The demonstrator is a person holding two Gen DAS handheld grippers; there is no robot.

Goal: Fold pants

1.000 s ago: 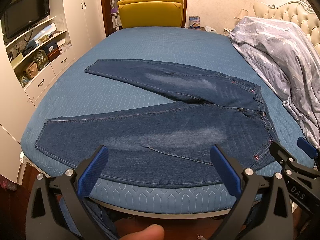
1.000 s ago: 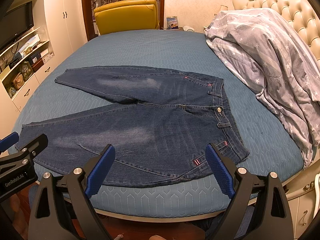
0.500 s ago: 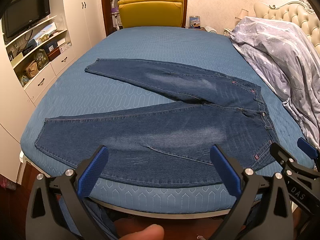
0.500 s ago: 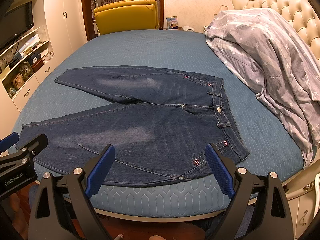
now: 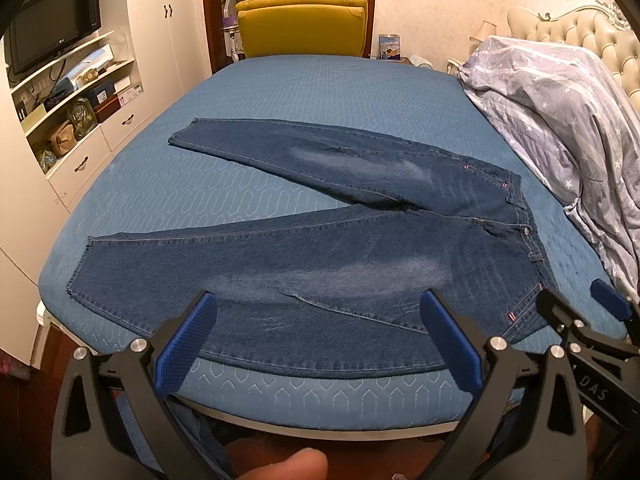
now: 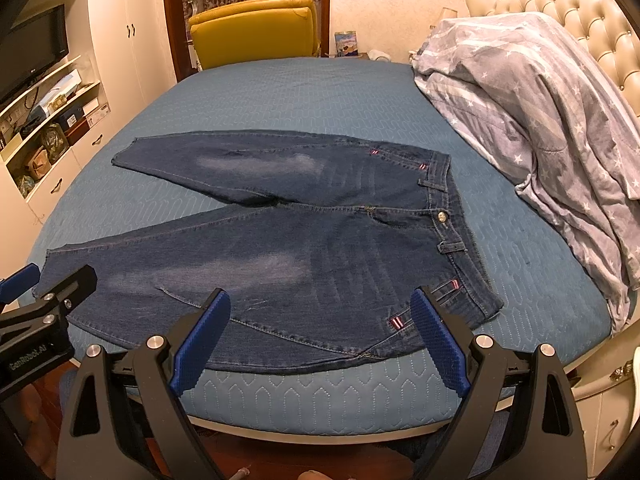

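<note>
Dark blue jeans [image 5: 340,264] lie flat on the blue bed, legs spread in a V pointing left, waistband to the right; they also show in the right wrist view [image 6: 304,248]. My left gripper [image 5: 318,332] is open and empty, held above the near edge of the bed over the near leg. My right gripper [image 6: 320,328] is open and empty, over the near hip and waistband corner. Each gripper shows at the edge of the other's view: the right one [image 5: 584,316] and the left one [image 6: 44,292].
The blue quilted bed [image 5: 320,92] fills the view. A grey star-pattern duvet [image 6: 532,108] is heaped at the right by the tufted headboard. A yellow armchair [image 5: 302,24] stands beyond the bed. White shelves and drawers with a TV [image 5: 56,36] line the left wall.
</note>
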